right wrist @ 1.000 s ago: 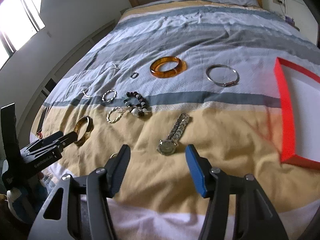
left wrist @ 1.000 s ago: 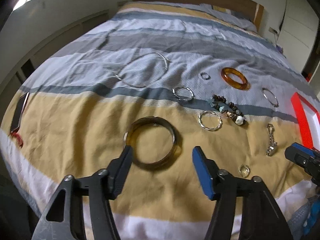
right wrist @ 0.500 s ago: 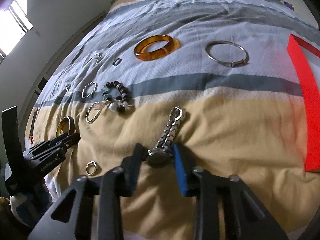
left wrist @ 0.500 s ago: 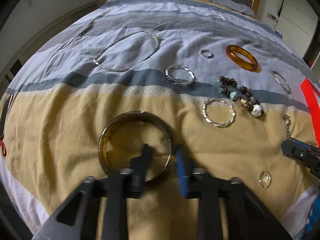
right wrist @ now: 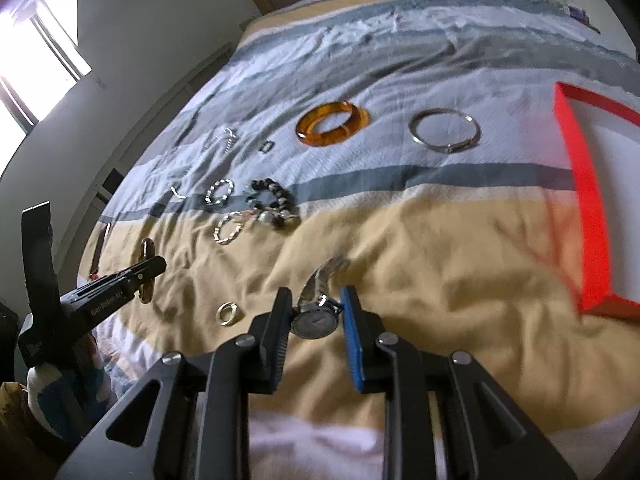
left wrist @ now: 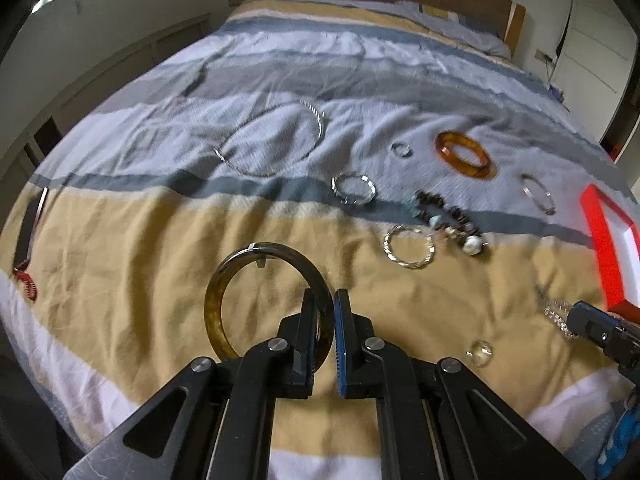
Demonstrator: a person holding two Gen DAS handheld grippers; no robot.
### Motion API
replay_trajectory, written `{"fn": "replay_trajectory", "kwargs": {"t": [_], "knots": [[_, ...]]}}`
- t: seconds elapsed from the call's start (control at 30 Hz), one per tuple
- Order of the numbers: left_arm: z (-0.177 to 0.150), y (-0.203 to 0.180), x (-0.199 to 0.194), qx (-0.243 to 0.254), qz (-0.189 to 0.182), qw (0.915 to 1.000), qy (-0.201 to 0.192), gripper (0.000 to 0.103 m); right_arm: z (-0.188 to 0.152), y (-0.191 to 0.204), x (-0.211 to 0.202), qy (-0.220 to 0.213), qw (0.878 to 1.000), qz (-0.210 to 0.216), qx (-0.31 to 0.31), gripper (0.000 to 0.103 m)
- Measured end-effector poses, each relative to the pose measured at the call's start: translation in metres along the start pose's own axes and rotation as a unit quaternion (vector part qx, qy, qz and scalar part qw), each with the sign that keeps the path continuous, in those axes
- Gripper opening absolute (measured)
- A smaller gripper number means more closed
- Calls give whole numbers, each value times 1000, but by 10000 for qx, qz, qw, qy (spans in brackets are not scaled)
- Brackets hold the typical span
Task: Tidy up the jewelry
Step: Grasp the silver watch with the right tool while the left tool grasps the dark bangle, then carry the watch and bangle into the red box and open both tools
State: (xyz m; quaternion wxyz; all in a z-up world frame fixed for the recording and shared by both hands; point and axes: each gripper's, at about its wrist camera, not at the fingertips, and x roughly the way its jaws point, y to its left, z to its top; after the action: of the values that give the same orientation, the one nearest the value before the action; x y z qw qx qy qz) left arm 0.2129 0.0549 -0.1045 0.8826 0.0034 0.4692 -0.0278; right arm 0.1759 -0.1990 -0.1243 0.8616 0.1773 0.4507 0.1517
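Note:
My left gripper (left wrist: 324, 304) has its jaws closing on the right rim of a dark olive bangle (left wrist: 212, 308), and the pads pinch it. The bangle stands tipped up off the striped bedcover (left wrist: 120, 240). In the right wrist view my right gripper (right wrist: 316, 296) is closing on the round case of a silver watch (right wrist: 316, 322); both pads touch it, and the strap trails away beyond the fingers. To the right lies a red box (right wrist: 584, 200) with a white inside. The left gripper (right wrist: 152, 264) also shows at the left of that view.
Spread over the bedcover are an amber bangle (left wrist: 466, 156), a thin silver bangle (right wrist: 444, 130), a beaded bracelet (left wrist: 444, 216), two silver bracelets (left wrist: 408, 246), a wire necklace (left wrist: 276, 140) and small rings (left wrist: 480, 352). A phone (left wrist: 30, 224) lies at the left edge.
Both grippers came down from open and closed: the left on the bangle's rim, the right on the watch case. The bangle lay flat before and is tipped up now.

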Motion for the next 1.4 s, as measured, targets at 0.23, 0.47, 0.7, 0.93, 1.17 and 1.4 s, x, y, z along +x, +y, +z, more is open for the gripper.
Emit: {"fn": "replay_trajectory", "kwargs": {"t": [0.23, 0.47, 0.7, 0.93, 1.17, 1.4], "knots": [[-5, -11, -46, 25, -125, 9995, -273, 8, -10, 7, -42, -307, 9995, 55, 16, 24], [-7, -38, -78, 164, -418, 9980, -441, 8, -10, -1, -91, -764, 9971, -29, 49, 24], [7, -104, -93, 583, -925, 9925, -544, 8, 0, -37, -138, -1212, 9919, -320, 188, 24], [30, -199, -87, 1106, -1680, 9784, -473, 8, 14, -109, -172, -1436, 9840, -942, 475, 24], [51, -314, -71, 1707, -2576, 9504, -353, 8, 23, -184, -177, -1324, 9737, -1664, 817, 24], [36, -389, -16, 2007, -2770, 9394, 217, 8, 11, -230, -153, -925, 9680, -2094, 1025, 24]]}}
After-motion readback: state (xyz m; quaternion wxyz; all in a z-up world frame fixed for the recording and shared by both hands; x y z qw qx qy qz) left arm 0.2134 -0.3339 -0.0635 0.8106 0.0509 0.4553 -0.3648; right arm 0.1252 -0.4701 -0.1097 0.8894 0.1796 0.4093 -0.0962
